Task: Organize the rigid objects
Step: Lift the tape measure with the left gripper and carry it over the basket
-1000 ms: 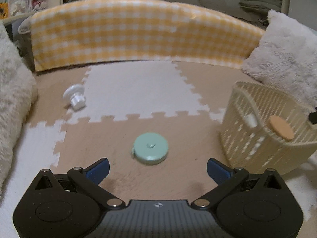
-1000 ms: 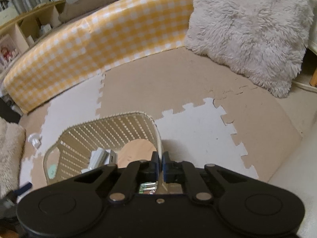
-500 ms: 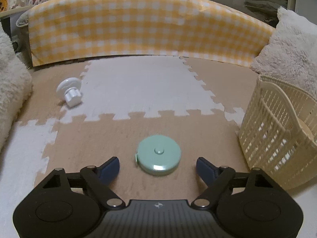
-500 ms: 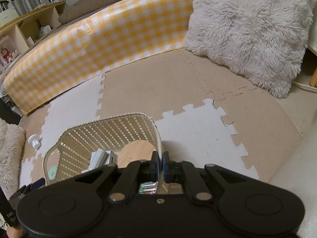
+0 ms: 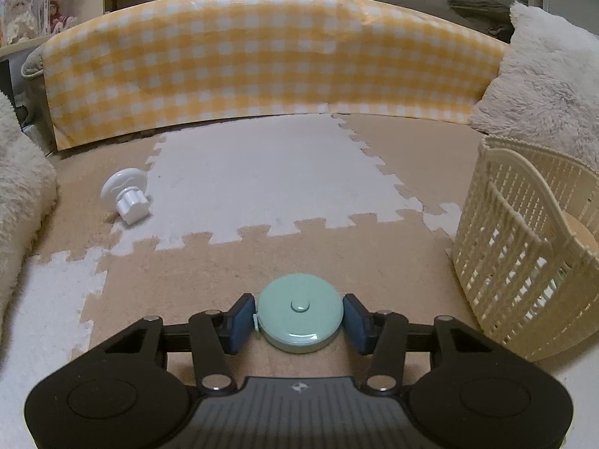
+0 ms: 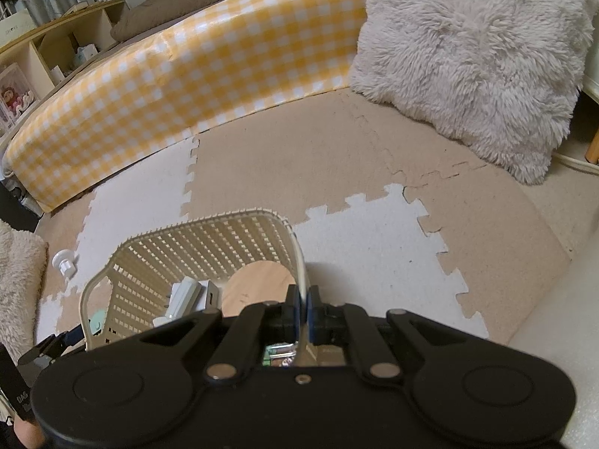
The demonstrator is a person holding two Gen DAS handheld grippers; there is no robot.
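Left wrist view shows the left gripper (image 5: 299,318) pinching the mint tape measure (image 5: 299,317) on the foam mat (image 5: 262,187), beside the lattice basket (image 5: 524,280). Squeezing across its widest line should stop the disc slipping on lifting. The right gripper (image 6: 303,308) is clamped on the basket rim.

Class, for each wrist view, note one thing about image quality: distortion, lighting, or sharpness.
Left wrist view: fisheye bends the checked panel into an arch; dim warm light, dark vignette in the corners; the tape measure between the left gripper fingers looks sharp. Right wrist view: the basket rim curves, and the right gripper body fills the lower frame, dark.
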